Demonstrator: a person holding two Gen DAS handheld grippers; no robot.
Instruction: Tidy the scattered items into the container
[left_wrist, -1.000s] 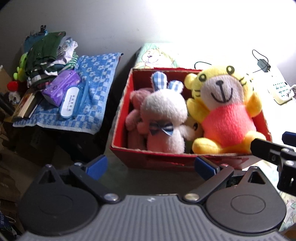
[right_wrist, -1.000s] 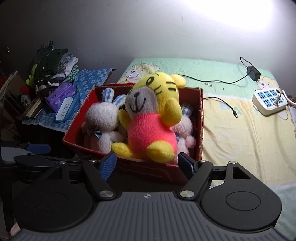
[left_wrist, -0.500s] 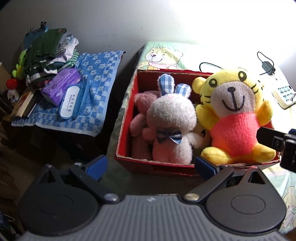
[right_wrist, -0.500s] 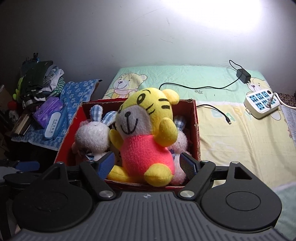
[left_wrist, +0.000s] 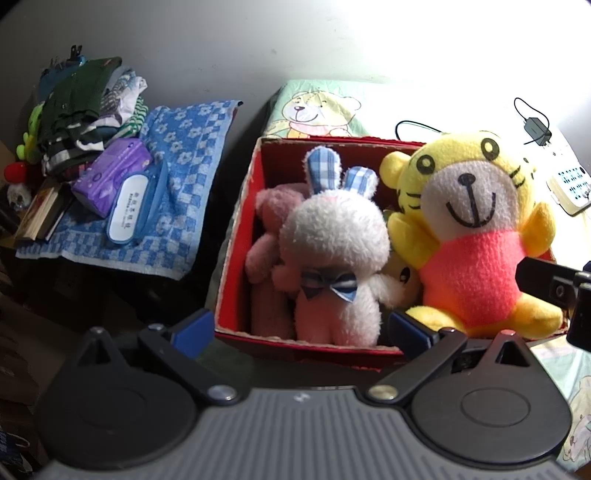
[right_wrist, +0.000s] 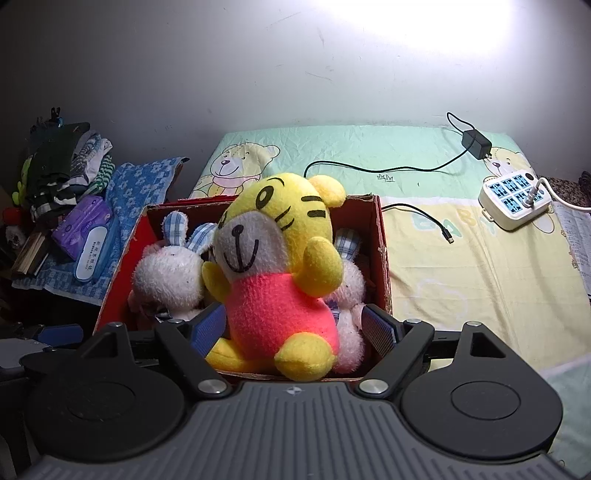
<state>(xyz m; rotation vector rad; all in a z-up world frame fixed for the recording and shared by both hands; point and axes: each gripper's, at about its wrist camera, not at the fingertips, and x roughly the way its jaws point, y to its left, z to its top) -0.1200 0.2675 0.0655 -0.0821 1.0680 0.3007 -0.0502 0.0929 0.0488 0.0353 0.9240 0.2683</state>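
A red cardboard box (left_wrist: 236, 258) (right_wrist: 382, 258) stands on the bed at its left edge. In it sit a yellow tiger plush in a pink shirt (left_wrist: 476, 236) (right_wrist: 280, 273), a white rabbit plush with checked ears (left_wrist: 336, 251) (right_wrist: 170, 269), a pink plush (left_wrist: 269, 229) and another white plush (right_wrist: 349, 284). My left gripper (left_wrist: 301, 328) is open and empty, just in front of the box's near wall. My right gripper (right_wrist: 293, 325) is open, with its fingers on either side of the tiger's lower body, apart from it.
A side stand with a blue checked towel (left_wrist: 184, 192) holds folded clothes (left_wrist: 81, 110), a purple pack (left_wrist: 110, 177) and a blue case (left_wrist: 129, 210). A power strip (right_wrist: 513, 199), charger (right_wrist: 476, 144) and loose cable (right_wrist: 424, 221) lie on the bedsheet (right_wrist: 461, 277).
Both grippers have risen and pulled back a little, so the box sits lower and nearer in both views. The plush toys have not moved. The jaws stay open.
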